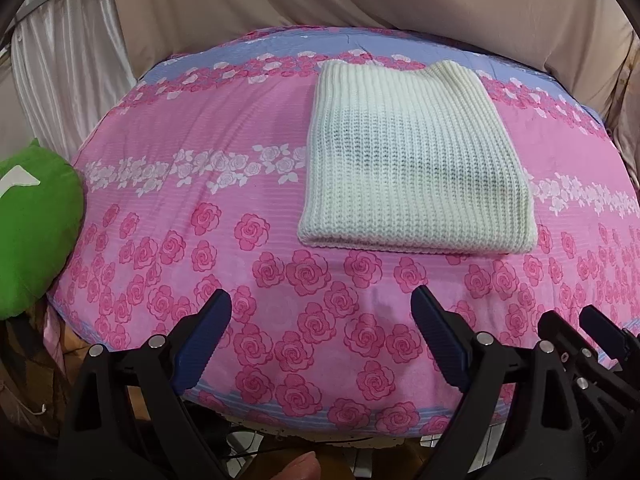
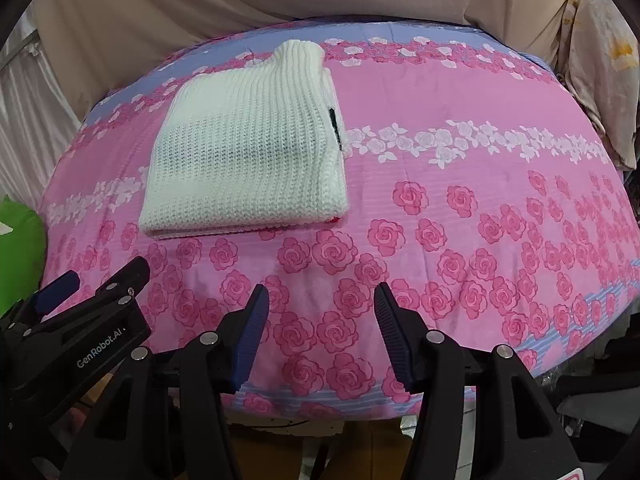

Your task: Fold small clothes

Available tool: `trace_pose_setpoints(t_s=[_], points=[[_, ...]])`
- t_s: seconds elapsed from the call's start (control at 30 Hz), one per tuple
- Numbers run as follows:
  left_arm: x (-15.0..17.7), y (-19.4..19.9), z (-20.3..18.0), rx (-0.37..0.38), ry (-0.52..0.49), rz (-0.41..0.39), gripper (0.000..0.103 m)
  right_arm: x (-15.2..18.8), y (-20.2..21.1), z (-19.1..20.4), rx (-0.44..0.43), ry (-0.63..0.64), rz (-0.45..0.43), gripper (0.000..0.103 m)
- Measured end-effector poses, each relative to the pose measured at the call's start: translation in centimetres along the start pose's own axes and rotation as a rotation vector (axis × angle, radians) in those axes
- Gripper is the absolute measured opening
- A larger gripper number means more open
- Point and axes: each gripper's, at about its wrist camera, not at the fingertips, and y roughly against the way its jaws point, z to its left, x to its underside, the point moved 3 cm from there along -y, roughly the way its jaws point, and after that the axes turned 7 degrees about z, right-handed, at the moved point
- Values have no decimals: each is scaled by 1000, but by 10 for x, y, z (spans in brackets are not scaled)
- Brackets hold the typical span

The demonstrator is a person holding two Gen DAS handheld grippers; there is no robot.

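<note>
The white knit garment (image 1: 416, 152) lies folded on the far rose-print bedspread (image 1: 192, 216). Left gripper (image 1: 322, 312) and right gripper (image 2: 322, 300) hover spread apart, empty. We judge it soft and light; we would grip the thick near edge.

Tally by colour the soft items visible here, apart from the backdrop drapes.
White: 1, folded white ribbed knit garment
Pink: 1, pink rose-print bed cover
Green: 1, green plush cushion
Total: 3
</note>
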Motion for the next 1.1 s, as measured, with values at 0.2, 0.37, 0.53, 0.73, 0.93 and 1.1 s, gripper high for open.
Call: trace_pose_setpoints(t_s=[0.2,0.37,0.53,0.73,0.93,1.1], points=[[-5,2,1,-12,-26,-23,89,-4,4,-2,5,-18,-17,54],[-9,2,2,-14,-26,-22,89,-9,4,2,5,-16,-24,54],[-10,-1,6,-22,-21,-19,89,-10,3,6,5,-13,-25,54],[-13,-2,12,-30,-11,-21,89,-13,2,14,7,-2,-26,54],[-16,0,10,-31,-21,-36,89,-18,1,23,14,20,-36,54],[-19,0,4,-23,-35,-40,89,-20,2,23,15,31,-44,55]])
